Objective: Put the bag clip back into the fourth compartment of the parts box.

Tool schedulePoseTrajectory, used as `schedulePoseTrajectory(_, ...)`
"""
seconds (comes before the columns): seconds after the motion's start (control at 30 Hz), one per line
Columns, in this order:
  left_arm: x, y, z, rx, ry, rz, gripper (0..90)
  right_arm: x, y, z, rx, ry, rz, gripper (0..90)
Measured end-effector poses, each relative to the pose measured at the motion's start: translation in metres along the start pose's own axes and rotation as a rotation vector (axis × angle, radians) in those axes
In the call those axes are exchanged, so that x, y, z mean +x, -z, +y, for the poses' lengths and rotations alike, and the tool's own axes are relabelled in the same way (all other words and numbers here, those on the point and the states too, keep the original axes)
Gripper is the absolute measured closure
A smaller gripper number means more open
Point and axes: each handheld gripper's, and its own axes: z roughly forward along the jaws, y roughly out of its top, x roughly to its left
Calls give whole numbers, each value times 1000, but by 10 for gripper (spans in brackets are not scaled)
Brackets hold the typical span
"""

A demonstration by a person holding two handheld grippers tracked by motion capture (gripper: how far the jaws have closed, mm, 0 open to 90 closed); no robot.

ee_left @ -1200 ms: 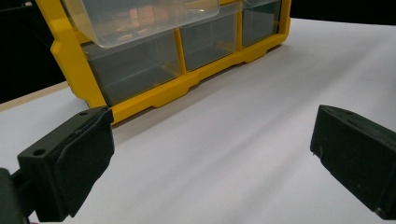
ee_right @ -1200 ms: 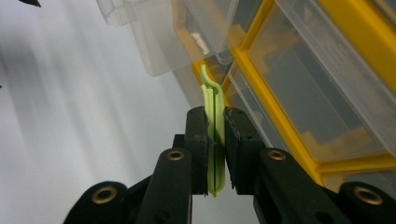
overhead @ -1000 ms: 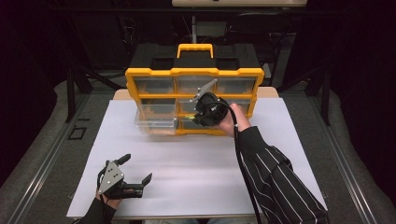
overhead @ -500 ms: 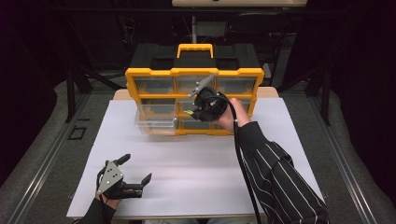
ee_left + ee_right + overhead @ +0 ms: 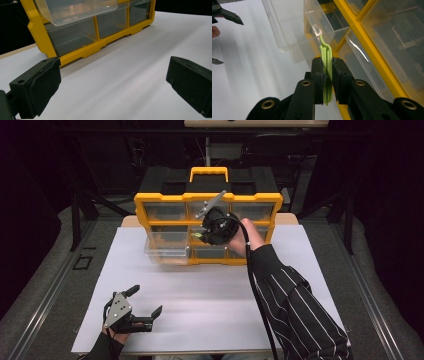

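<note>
A yellow organizer (image 5: 207, 200) with clear drawers stands at the far side of the white table. One clear drawer (image 5: 167, 249) at its left middle is pulled out. My right gripper (image 5: 200, 236) is shut on a thin light-green plastic clip (image 5: 327, 72), held in front of the organizer's middle column, just right of the pulled-out drawer (image 5: 294, 30). The clip's curved tip points toward a drawer rim. My left gripper (image 5: 146, 307) rests open near the table's front left with nothing between its fingers (image 5: 37, 87), facing the organizer (image 5: 82, 50).
The white table surface (image 5: 215, 300) runs between the organizer and the front edge. A black case with a yellow handle (image 5: 209, 171) sits behind the organizer. Dark frame bars stand around the table.
The right gripper with the green clip has shifted slightly up and left along the organizer's front. The left gripper has stayed in place.
</note>
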Motion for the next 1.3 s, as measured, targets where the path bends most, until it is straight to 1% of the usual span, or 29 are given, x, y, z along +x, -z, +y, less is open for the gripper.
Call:
schedulePoseTrajectory(0.2, 0, 0, 0, 4, -6, -1, 0, 1, 0, 9, -4, 12, 0, 803)
schedulePoseTrajectory(0.4, 0, 0, 0, 5, -4, 1, 0, 2, -1, 18, 0, 21, 3, 803)
schedulePoseTrajectory(0.77, 0, 0, 0, 1, -1, 0, 0, 6, -2, 35, -14, 38, 1, 804)
schedulePoseTrajectory(0.8, 0, 0, 0, 2, -4, -1, 0, 6, -2, 36, -7, 39, 4, 804)
schedulePoseTrajectory(0.93, 0, 0, 0, 0, -3, -1, 0, 8, -4, 40, -14, 47, 8, 803)
schedulePoseTrajectory(0.97, 0, 0, 0, 1, -3, 0, 0, 8, -4, 41, -6, 49, 10, 803)
schedulePoseTrajectory(1.1, 0, 0, 0, 2, 1, 1, 0, 10, -7, 45, -10, 60, 12, 803)
schedulePoseTrajectory(1.3, 0, 0, 0, 5, -3, -2, 0, 13, -13, 51, -9, 64, 19, 804)
